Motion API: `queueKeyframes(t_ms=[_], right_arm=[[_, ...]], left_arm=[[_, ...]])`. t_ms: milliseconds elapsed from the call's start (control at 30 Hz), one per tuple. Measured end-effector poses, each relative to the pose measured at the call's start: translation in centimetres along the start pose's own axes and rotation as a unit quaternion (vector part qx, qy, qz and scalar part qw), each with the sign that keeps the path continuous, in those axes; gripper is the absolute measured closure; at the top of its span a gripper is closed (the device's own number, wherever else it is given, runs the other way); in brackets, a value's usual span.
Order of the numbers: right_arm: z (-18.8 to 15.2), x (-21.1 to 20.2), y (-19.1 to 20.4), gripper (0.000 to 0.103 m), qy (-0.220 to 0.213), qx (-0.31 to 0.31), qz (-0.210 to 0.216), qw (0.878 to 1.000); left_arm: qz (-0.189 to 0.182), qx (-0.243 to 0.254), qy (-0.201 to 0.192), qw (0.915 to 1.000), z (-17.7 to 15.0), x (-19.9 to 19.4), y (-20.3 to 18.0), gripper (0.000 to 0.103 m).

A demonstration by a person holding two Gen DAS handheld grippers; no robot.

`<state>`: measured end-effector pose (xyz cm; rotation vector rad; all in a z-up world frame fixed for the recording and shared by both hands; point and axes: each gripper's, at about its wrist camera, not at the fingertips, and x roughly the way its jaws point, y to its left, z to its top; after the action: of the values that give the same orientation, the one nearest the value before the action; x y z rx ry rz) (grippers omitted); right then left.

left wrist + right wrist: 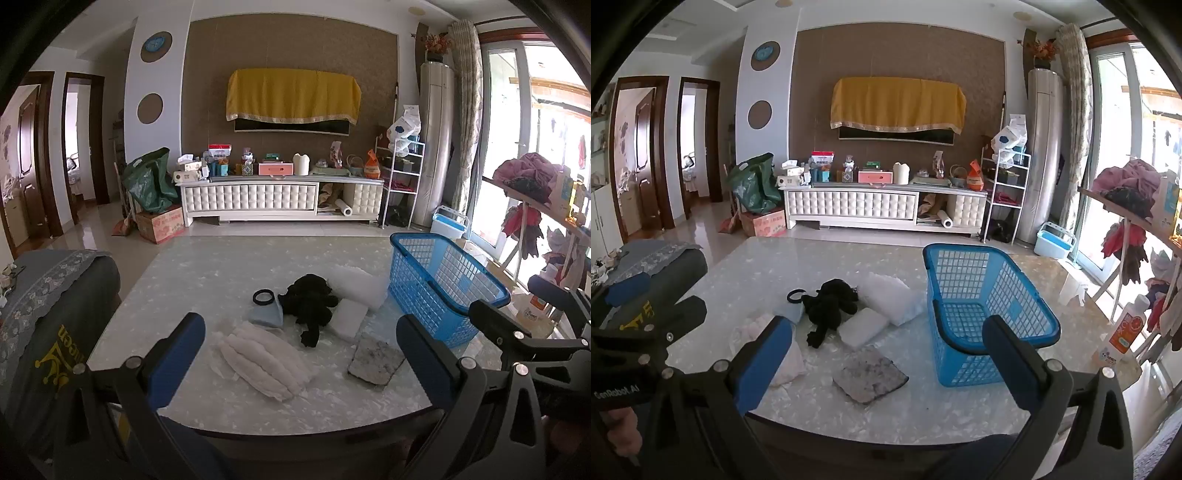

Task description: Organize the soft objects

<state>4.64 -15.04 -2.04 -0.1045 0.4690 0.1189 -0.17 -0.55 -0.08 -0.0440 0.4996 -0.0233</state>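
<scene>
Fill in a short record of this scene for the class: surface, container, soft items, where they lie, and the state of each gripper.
surface: marble-look table
container: blue basket, empty, at the table's right
soft items: black plush, white pad, white sponge, grey cloth, clear bag
where: loose on the table, left of the basket
left gripper: open, empty
right gripper: open, empty
</scene>
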Motion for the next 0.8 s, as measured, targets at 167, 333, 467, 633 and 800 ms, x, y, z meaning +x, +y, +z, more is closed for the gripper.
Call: queueKeyframes(t_ms=[167, 333, 467, 633, 800], right_arm=[[0.11, -0.14, 0.03, 0.000, -0.001, 0.002, 0.000, 1.000], [0.03, -0.23, 0.11, 0.000, -0.001, 0.002, 0.000, 1.000], [-0.16, -0.39, 0.02, 0.000, 0.000, 0.004, 0.001, 1.000], [-0.28, -0.51, -0.11, 0.000, 0.002, 0.006, 0.002, 1.000], [-0.30, -0.29, -0.24, 0.000, 0.008, 0.008, 0.006, 1.000]], left_arm=[[-0.007, -0.001, 0.002, 1.0000, -0.21, 0.08, -0.06, 0.000], [-0.009, 0.001, 0.001, 1.0000, -0.31, 0.12, -0.14, 0.000], [-0.010, 0.004, 0.001, 0.9999, -0.41, 0.18, -0.25, 0.000], [-0.010, 0.004, 0.001, 0.9999, -0.43, 0.19, -0.32, 0.000], [-0.010, 0.005, 0.001, 0.9999, -0.48, 0.23, -0.54, 0.000]])
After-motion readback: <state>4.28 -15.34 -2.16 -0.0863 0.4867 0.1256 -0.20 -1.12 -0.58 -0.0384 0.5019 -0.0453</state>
